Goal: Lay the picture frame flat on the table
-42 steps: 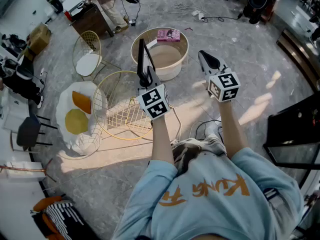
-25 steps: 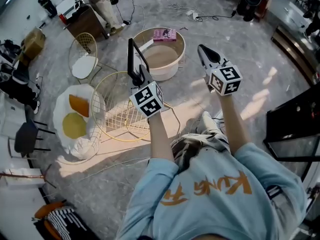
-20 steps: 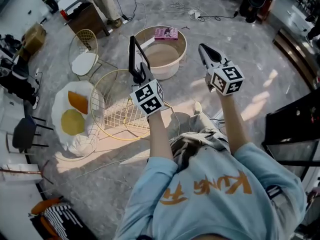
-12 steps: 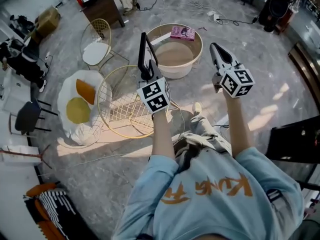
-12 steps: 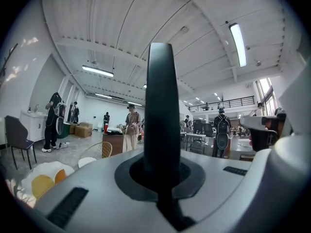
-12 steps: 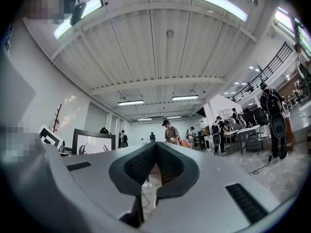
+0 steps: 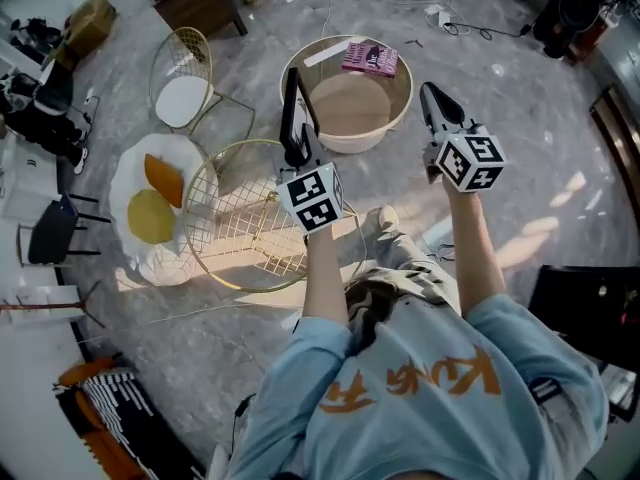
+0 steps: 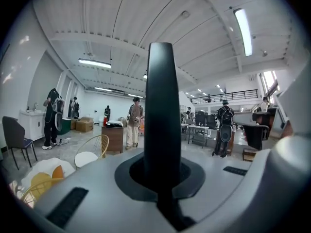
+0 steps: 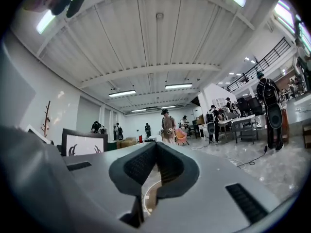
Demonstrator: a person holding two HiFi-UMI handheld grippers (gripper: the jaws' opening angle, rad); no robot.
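Left tongs [image 7: 297, 151] clamp the frame [image 7: 291, 103] upright; right tongs [image 7: 432, 98] are pressed together, empty. The counter [image 7: 352, 144] stands ahead of them; laying flat is not yet done.

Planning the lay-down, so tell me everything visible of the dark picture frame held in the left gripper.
The dark picture frame is a thin, flat panel, held upright, edge-on to the head view. The left gripper is shut on its lower edge; nothing else touches it. In the left gripper view it rises as a black slab between the jaws. The right gripper view seems to show its face: white with black marks inside a dark border. It hangs near the round beige table.
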